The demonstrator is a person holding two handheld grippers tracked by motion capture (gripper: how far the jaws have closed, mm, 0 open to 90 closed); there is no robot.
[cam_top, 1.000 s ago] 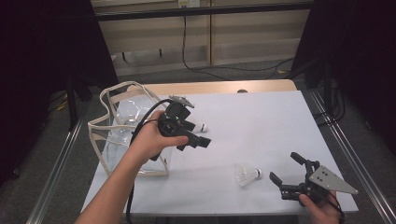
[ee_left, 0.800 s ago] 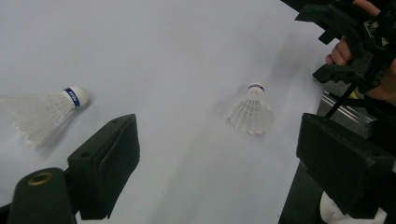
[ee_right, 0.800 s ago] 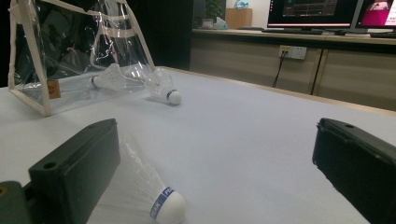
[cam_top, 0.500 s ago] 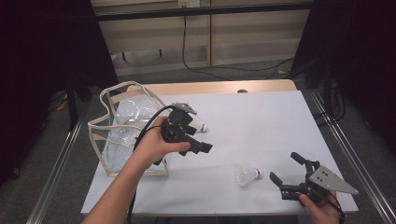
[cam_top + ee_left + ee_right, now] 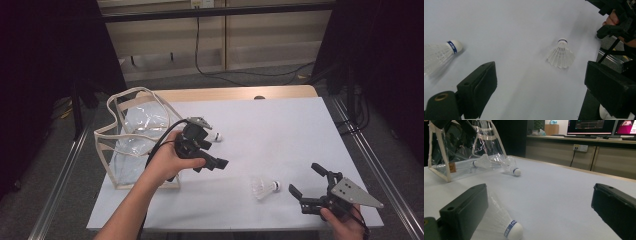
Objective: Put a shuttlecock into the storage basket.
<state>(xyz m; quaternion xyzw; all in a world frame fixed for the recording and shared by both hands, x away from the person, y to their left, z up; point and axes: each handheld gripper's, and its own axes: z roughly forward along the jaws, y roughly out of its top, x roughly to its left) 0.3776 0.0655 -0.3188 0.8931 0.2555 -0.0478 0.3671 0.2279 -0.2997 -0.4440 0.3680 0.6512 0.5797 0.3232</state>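
Note:
A white shuttlecock (image 5: 264, 187) with a blue band lies on its side on the white table (image 5: 280, 130), just left of my right gripper (image 5: 304, 178), which is open and low near the front edge. In the right gripper view this shuttlecock (image 5: 501, 225) lies beside the left jaw of the right gripper (image 5: 540, 195). A second shuttlecock (image 5: 215, 136) lies by the clear bag (image 5: 135, 140). My left gripper (image 5: 212, 152) hovers open beside the bag, above the table. The left gripper view looks down past the left gripper (image 5: 541, 75) on both shuttlecocks (image 5: 561, 53) (image 5: 441, 53).
The clear bag (image 5: 439, 150) with cream trim stands at the table's left and holds another shuttlecock (image 5: 480, 162). Metal rails run along both table sides. Cabinets and monitors (image 5: 596, 126) stand beyond the far edge.
My left gripper has moved a little to the right and toward the front, away from the bag. The right gripper and both shuttlecocks on the table have stayed put.

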